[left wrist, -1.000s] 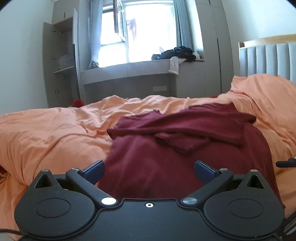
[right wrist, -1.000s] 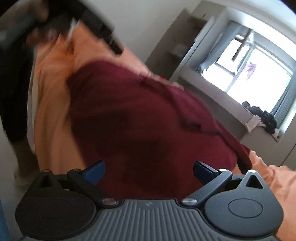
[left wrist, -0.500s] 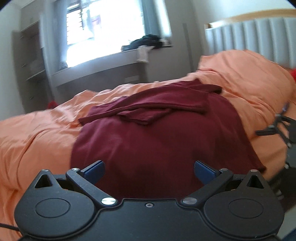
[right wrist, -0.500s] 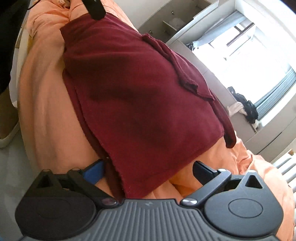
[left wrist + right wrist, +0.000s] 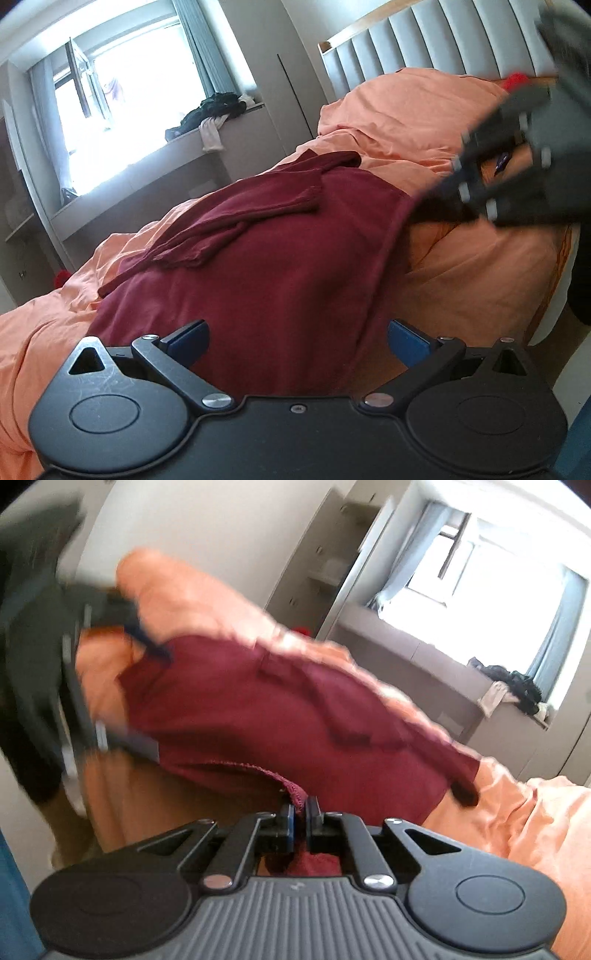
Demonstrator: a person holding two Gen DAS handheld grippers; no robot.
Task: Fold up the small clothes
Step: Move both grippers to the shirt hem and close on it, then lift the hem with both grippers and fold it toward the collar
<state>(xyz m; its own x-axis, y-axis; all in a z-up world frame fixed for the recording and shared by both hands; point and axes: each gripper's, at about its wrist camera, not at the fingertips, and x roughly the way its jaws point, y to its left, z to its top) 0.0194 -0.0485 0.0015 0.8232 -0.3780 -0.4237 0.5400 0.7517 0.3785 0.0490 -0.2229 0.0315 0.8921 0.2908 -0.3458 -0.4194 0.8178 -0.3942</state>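
A dark red shirt [image 5: 280, 258] lies spread on the orange bedding [image 5: 424, 122], its sleeves folded across the upper part. My left gripper [image 5: 297, 338] is open, its blue fingers spread around the shirt's near hem. My right gripper [image 5: 300, 812] is shut on the shirt's [image 5: 258, 716] hem at a bottom corner. The right gripper also shows blurred in the left wrist view [image 5: 443, 192] at the shirt's right edge. The left gripper shows blurred in the right wrist view [image 5: 155, 698] at the shirt's other corner.
The orange bedding [image 5: 535, 819] covers the whole bed. A grey padded headboard [image 5: 424, 40] stands at the right. A window ledge [image 5: 207, 147] with a pile of dark clothes [image 5: 210, 110] is behind the bed. An open wardrobe [image 5: 325, 565] stands by the window.
My right gripper has closed on the shirt's hem corner; it was open half a second ago. My left gripper has moved down to the near hem and stays open.
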